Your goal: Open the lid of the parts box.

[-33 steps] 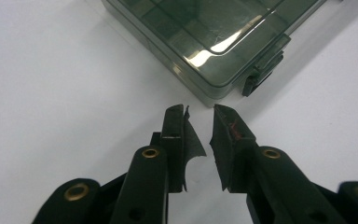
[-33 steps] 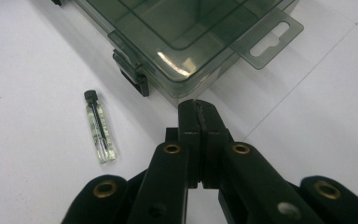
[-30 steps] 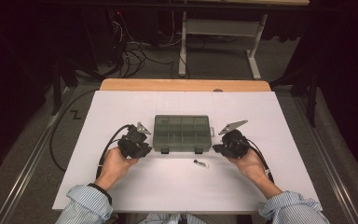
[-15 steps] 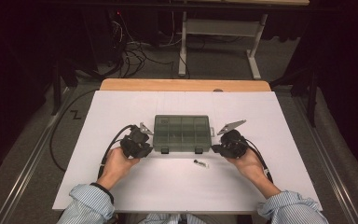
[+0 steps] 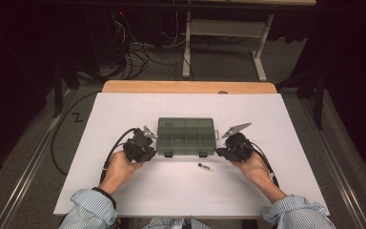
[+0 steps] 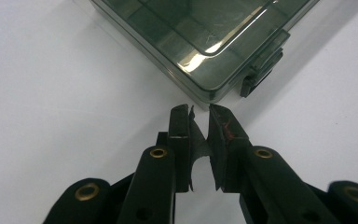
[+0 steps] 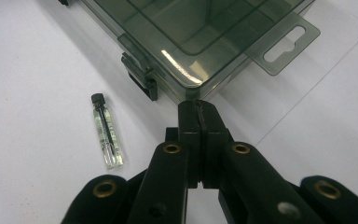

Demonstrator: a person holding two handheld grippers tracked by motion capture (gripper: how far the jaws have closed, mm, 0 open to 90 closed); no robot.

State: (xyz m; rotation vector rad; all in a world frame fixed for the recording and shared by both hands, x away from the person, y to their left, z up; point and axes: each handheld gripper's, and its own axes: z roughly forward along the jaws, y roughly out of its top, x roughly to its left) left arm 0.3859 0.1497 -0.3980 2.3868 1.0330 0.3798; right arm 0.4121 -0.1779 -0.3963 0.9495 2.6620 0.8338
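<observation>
Smoky clear plastic organiser box [image 5: 186, 136], mid-counter [image 5: 124, 191], lid latched: light, rigid, slick. Best taken at corners. Left gripper [image 6: 199, 122] and right gripper [image 7: 199, 112] fingers closed, empty, at near corners.

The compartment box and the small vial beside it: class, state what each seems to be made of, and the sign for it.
Compartment box: apparently smoky, translucent hard plastic with a glossy finish; dividers show through the lid, highlights glint along its edge, and its latches and hang tab look moulded in.
Vial: clear glass or plastic, I cannot tell which; see-through body, dark cap.
</observation>
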